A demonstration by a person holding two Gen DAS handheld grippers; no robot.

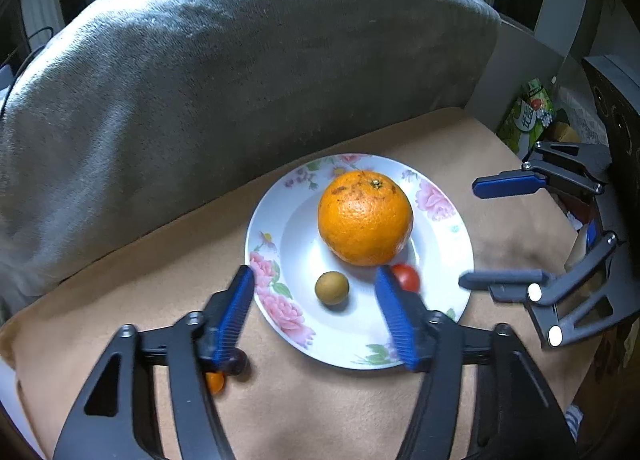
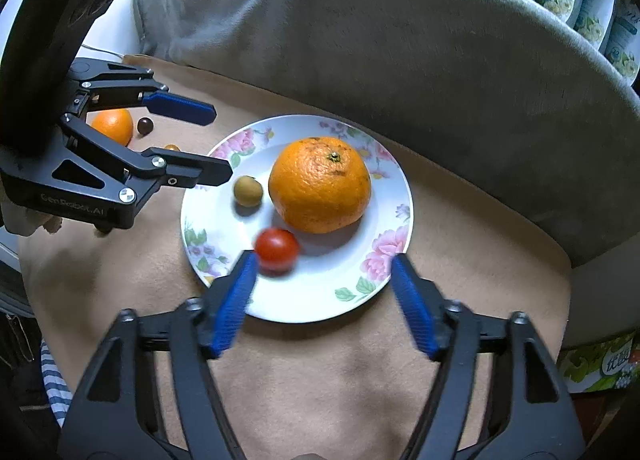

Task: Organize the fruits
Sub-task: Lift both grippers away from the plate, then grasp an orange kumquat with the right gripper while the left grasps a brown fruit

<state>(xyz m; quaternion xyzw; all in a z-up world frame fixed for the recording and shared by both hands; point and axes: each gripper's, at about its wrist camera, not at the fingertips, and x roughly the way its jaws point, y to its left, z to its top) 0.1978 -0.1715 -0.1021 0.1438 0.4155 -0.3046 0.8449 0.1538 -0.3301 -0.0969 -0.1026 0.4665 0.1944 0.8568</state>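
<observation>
A white flowered plate [image 1: 444,252] [image 2: 340,268] lies on a tan cushion. On it sit a large orange [image 1: 365,218] [image 2: 320,184], a small greenish-brown fruit [image 1: 332,287] [image 2: 248,190] and a blurred red cherry tomato [image 1: 408,277] [image 2: 277,248]. My left gripper [image 1: 312,270] [image 2: 220,141] stands open at the plate's left rim; the small fruit shows between its fingers, untouched. My right gripper [image 2: 323,258] [image 1: 469,233] is open over the plate's near rim, with the tomato just beside its left finger. Neither holds anything.
Off the plate to the left lie a second orange [image 2: 114,125], a dark round fruit [image 2: 145,125] and a small yellow-orange fruit [image 2: 172,147] [image 1: 215,382]. A grey blanket-covered backrest [image 1: 240,80] rises behind the cushion. Green printed packages [image 1: 528,116] stand at the right.
</observation>
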